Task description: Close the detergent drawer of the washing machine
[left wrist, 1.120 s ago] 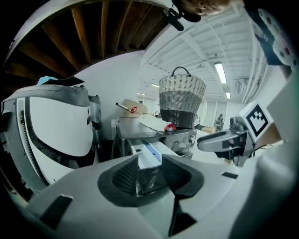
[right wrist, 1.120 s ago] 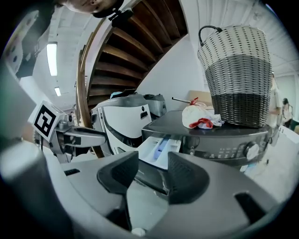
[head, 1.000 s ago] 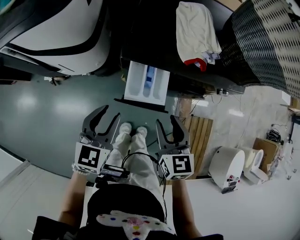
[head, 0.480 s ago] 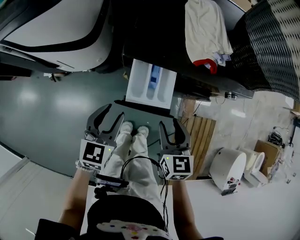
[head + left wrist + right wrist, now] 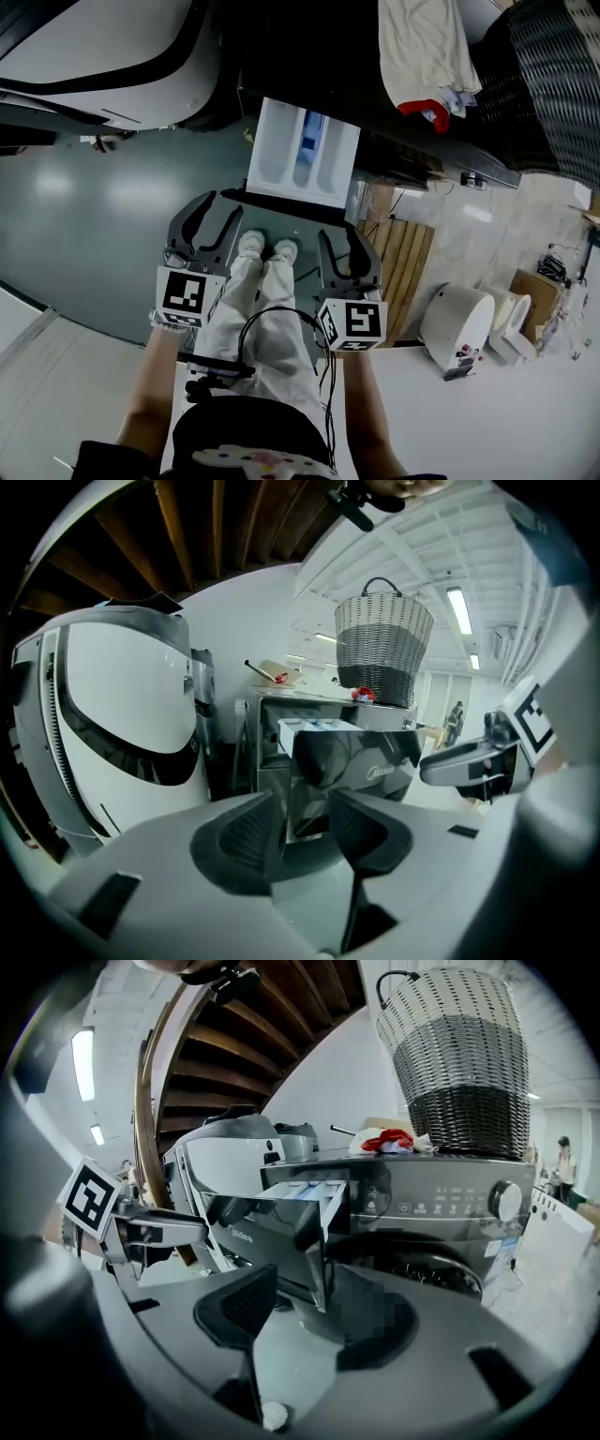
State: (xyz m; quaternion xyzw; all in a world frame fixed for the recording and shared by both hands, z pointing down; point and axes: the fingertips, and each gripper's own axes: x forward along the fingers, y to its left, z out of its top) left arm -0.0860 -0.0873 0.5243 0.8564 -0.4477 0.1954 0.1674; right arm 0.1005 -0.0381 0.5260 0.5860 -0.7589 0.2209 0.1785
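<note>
Protruding from the upper left of the washer's front, the drawer stands pulled out over the grey-green floor. It is a rectangular white plastic tray, divided lengthwise into compartments, with a blue insert in the middle one. Its front panel is dark, glossy and mirror-like. The washer casing is smooth dark grey, with a round knob at the right of its control strip.

Left claw: the jaws are spread wide and have just been opening. Nothing is pinched. The dark ribbed pads stand apart, and the drawer's front panel shows in the gap beyond them, not pressed by either pad. In the head view this claw sits near the panel's left end.

Right claw: the jaws are likewise spread and empty. The panel's right edge shows in the gap, untouched.

Both claws are matte grey and curved like tongs, and each carries a white cube with black square markers.

On the washer top stands a tall woven basket with a loop handle, banded pale, grey and black. Beside it lies a crumpled cream cloth with a red edge. Left of the washer stands a rounded white shell with a curved black band.
</note>
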